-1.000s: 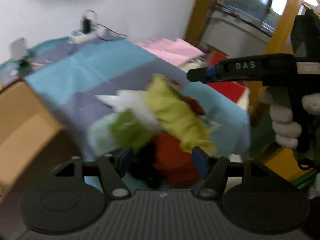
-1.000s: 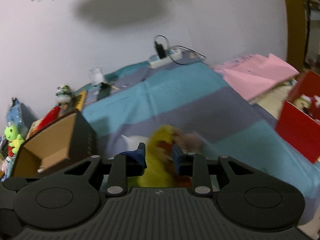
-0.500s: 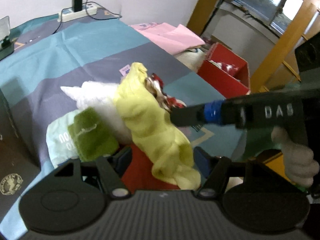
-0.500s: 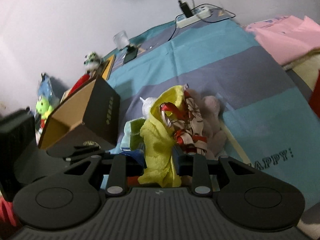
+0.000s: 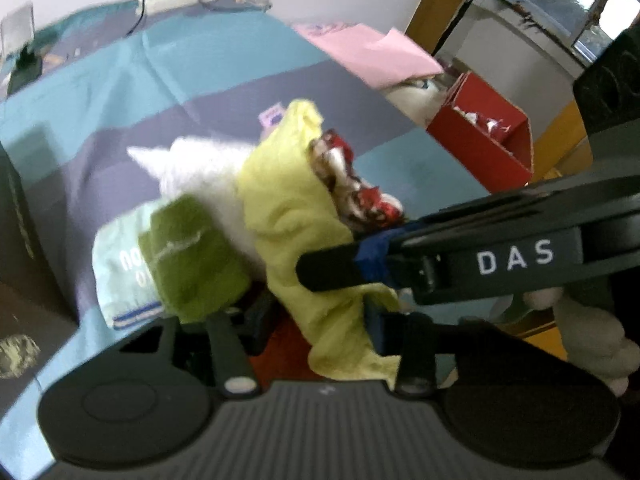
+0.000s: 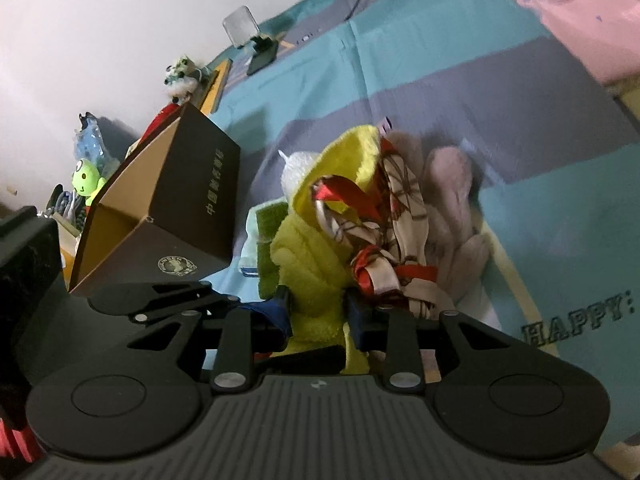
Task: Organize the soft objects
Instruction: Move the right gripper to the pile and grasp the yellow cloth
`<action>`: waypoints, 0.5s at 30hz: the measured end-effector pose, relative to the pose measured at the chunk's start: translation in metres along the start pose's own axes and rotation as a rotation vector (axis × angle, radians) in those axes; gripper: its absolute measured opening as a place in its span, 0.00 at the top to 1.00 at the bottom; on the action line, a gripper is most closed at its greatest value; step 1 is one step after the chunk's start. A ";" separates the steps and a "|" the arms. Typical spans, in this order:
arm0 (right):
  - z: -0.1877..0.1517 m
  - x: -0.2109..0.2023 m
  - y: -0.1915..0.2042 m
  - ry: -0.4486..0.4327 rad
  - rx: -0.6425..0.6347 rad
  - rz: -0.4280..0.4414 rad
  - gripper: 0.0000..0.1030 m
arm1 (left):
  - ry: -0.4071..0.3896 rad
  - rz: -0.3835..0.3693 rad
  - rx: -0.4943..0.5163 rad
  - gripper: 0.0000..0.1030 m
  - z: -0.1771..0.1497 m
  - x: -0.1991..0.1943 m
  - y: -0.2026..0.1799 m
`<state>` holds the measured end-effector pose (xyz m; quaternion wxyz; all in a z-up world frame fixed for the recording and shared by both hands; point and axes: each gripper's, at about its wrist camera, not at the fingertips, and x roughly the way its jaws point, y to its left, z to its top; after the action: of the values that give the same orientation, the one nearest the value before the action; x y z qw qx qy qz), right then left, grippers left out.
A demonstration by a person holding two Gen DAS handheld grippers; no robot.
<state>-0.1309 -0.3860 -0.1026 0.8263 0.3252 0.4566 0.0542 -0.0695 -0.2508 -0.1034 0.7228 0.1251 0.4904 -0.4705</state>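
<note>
1. The right tool (image 6: 318, 314) is gripping the fluffy yellow terry towel (image 6: 316, 240), its blue-taped fingers (image 6: 357, 317) pressing both sides of the fabric.
2. The left tool (image 5: 316, 320) is sitting spread apart around the heap's near edge, clamping nothing that can be seen.
3. The towel is lying in a pile with a glossy red-and-cream patterned scarf (image 6: 384, 240), a nubby olive-green folded cloth (image 5: 192, 252), a fuzzy white cloth (image 5: 200, 172), a pale mint printed cloth (image 5: 116, 268) and a plush mauve cloth (image 6: 452, 208).
4. The pile is resting on a smooth teal-and-grey striped cover (image 6: 440, 80) over the bench.
5. An open brown cardboard box (image 6: 176, 208) is standing just beside the pile; a red box (image 5: 480, 140) is sitting beyond the bench edge.
</note>
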 end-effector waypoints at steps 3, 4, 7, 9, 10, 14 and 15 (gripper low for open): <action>-0.002 0.002 -0.003 -0.001 0.032 0.012 0.88 | 0.002 0.001 -0.012 0.68 -0.002 0.001 0.002; -0.003 0.001 -0.005 0.000 0.047 0.018 0.89 | 0.000 0.003 -0.008 0.70 -0.002 0.000 0.002; -0.007 -0.003 -0.003 -0.017 0.046 0.025 0.91 | -0.009 0.002 0.018 0.75 -0.003 -0.003 -0.001; -0.009 -0.006 0.001 -0.035 0.033 0.023 0.92 | -0.021 0.006 0.035 0.76 -0.004 -0.006 -0.003; -0.010 -0.007 0.003 -0.040 0.034 0.027 0.93 | -0.024 0.009 0.039 0.76 -0.004 -0.008 -0.003; -0.012 -0.011 0.008 -0.061 0.037 0.043 0.93 | -0.039 0.017 0.050 0.76 -0.001 -0.020 -0.001; -0.012 -0.013 0.011 -0.070 0.037 0.049 0.93 | -0.044 0.019 0.056 0.76 0.000 -0.024 0.000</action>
<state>-0.1457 -0.3768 -0.0912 0.8341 0.3532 0.4201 0.0544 -0.0718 -0.2375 -0.0832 0.7342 0.1395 0.4598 -0.4797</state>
